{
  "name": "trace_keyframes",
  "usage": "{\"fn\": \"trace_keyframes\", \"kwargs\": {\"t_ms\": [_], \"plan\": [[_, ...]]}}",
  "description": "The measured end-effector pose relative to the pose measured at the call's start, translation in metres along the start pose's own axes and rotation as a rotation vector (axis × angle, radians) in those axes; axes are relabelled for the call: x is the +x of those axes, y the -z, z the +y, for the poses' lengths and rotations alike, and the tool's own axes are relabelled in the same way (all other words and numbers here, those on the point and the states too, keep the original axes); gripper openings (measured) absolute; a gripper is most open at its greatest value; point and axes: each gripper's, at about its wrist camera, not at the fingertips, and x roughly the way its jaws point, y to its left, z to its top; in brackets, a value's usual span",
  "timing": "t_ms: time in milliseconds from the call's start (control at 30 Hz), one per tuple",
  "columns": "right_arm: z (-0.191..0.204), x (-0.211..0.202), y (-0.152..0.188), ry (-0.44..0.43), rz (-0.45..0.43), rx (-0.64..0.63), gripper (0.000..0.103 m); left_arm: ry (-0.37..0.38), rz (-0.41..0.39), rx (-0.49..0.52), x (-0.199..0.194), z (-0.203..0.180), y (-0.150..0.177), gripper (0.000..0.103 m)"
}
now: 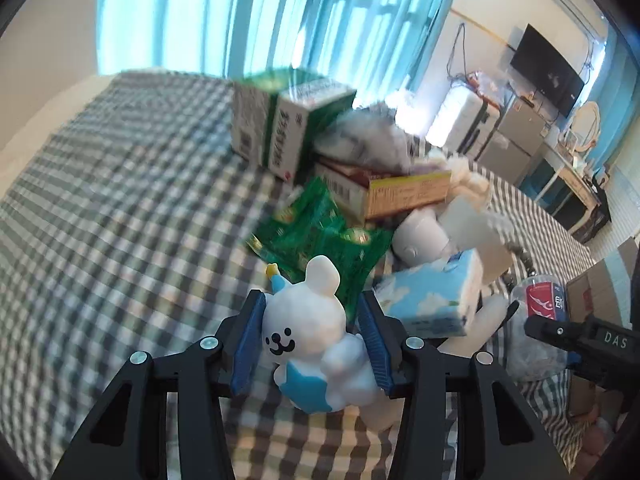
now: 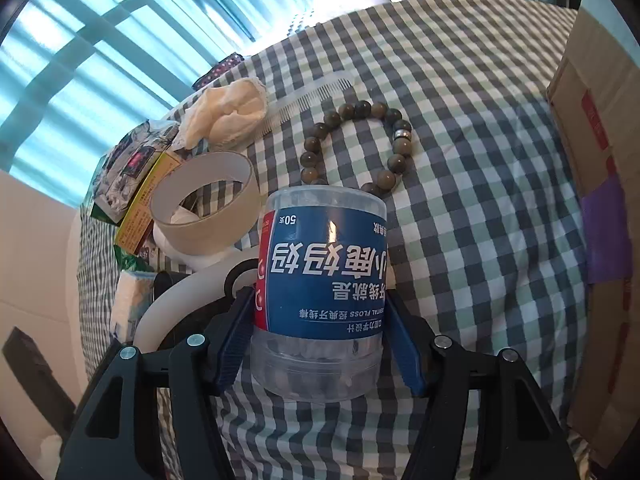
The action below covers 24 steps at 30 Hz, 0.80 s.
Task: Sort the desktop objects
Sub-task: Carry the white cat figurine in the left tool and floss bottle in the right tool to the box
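My left gripper (image 1: 312, 332) is shut on a white bear figurine (image 1: 308, 332) with a blue star, held above the checked tablecloth (image 1: 120, 200). My right gripper (image 2: 320, 320) is shut on a clear dental floss jar (image 2: 324, 280) with a blue label, upside down. The jar and the right gripper also show at the right edge of the left wrist view (image 1: 538, 320). A pile lies behind the bear: a green snack bag (image 1: 320, 232), a blue tissue pack (image 1: 432, 300), a yellow-edged box (image 1: 384, 188), a green-and-white box (image 1: 280, 128).
A bead bracelet (image 2: 360, 144), a clear comb (image 2: 304, 100), a tape roll (image 2: 204, 208), a crumpled white cloth (image 2: 228, 112) and small boxes (image 2: 136, 176) lie beyond the jar. A cardboard box (image 2: 600, 200) stands at the right. A white hoop-shaped object (image 2: 168, 304) is at the left.
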Motion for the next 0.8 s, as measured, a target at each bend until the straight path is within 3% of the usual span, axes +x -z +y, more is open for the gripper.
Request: {"fn": "trace_keyframes", "kwargs": {"t_ms": [200,467,700,800], "plan": [[0.027,-0.035,0.011,0.037,-0.13,-0.135,0.063,-0.046,-0.068,0.007,-0.046,0.006,-0.001,0.049],[0.046,-0.09,0.029,0.003,-0.195,-0.244,0.063,-0.042,-0.118,0.027,-0.11,-0.024,-0.006,0.049],[0.053,-0.178,0.03,-0.088,-0.302,-0.282,0.063,-0.017,-0.173,0.12,-0.183,-0.098,-0.03,0.049],[0.038,-0.222,0.022,-0.12,-0.356,-0.254,0.063,0.087,-0.213,0.19,-0.212,-0.151,-0.045,0.049]]}}
